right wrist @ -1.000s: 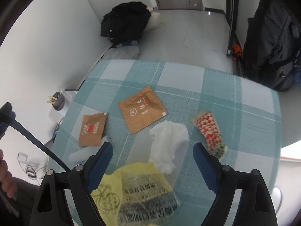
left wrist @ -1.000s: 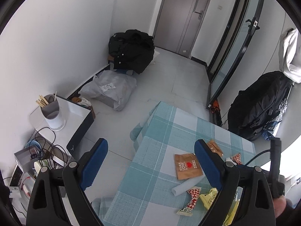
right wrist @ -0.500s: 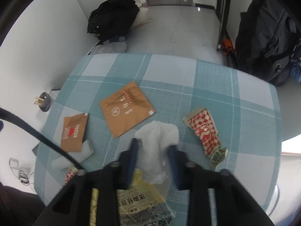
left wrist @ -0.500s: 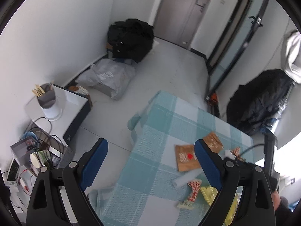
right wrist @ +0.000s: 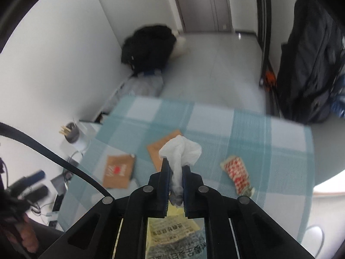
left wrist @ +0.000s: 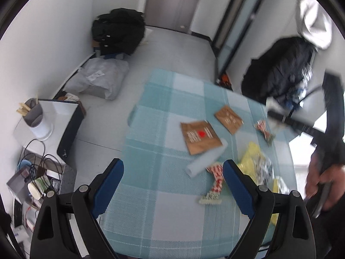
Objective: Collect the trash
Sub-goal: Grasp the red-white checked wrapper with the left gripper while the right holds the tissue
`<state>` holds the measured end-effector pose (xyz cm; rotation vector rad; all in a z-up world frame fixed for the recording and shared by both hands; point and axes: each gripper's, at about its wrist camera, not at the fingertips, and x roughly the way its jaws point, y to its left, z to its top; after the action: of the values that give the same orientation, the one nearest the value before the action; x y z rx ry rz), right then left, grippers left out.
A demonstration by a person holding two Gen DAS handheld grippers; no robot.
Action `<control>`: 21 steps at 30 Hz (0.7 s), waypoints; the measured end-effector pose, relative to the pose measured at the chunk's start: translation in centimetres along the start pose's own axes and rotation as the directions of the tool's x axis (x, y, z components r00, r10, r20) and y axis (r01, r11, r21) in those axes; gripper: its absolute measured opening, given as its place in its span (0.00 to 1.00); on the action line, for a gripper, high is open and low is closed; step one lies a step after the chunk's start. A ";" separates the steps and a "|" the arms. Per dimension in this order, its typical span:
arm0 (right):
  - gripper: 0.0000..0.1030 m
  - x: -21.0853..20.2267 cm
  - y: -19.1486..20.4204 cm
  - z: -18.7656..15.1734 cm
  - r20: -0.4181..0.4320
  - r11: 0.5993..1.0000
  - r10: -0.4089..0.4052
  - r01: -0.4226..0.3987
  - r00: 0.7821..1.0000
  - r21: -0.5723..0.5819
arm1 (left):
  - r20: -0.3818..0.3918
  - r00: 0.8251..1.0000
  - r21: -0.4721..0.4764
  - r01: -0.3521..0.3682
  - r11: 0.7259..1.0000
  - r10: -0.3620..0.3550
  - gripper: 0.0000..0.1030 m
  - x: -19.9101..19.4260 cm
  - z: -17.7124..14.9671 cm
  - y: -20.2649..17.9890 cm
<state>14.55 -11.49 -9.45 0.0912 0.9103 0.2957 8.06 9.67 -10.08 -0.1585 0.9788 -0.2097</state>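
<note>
My right gripper [right wrist: 175,164] holds a crumpled white tissue [right wrist: 181,149]. Its jaws are closing and the pads press on the tissue, which is lifted clear of the teal checked tablecloth [right wrist: 258,133]. Below it lie a yellow printed bag [right wrist: 174,233], two brown packets [right wrist: 118,171] [right wrist: 159,149] and a red-and-white wrapper [right wrist: 236,172]. My left gripper [left wrist: 172,168] hangs open above the near part of the table, with nothing between its fingers. Just beyond it are a pale tube [left wrist: 207,158], a red-and-white wrapper [left wrist: 215,181] and the brown heart packet [left wrist: 200,137].
A black bag [left wrist: 118,32] and a grey sack [left wrist: 101,79] lie on the floor by the wall. A white side table [left wrist: 64,112] carrying a chopstick cup [left wrist: 36,116] stands left of the table. A black backpack [left wrist: 280,69] hangs at the right. A person's hand [left wrist: 323,179] shows at the right edge.
My right gripper shut on the white tissue and rose with it off the table. My left gripper sank and tilted down toward the table, still open.
</note>
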 end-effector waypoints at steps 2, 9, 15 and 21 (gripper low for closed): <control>0.09 -1.5 -0.1 0.0 0.037 1.000 0.021 -0.021 0.999 0.010 | -0.027 1.000 0.033 0.012 0.999 -0.011 0.89 0.6 -0.4 -0.8; 0.09 -6.5 1.1 -1.9 0.093 0.997 0.050 -0.044 0.994 -0.059 | -0.076 0.997 0.159 -0.018 0.987 0.030 0.89 2.3 -1.7 -3.7; 0.09 -9.1 0.2 -4.5 0.110 0.997 0.065 -0.060 0.992 -0.048 | -0.113 0.991 0.192 -0.053 0.980 0.075 0.88 3.8 -2.6 -4.3; 0.09 -9.8 -0.4 -6.2 0.113 0.998 0.060 -0.056 0.992 -0.041 | -0.113 0.983 0.222 -0.119 0.968 0.146 0.88 4.7 -3.0 -4.8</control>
<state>4.11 -15.03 -5.84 0.0991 0.7895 0.3583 7.60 3.71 -14.41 0.1196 1.0842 -0.2026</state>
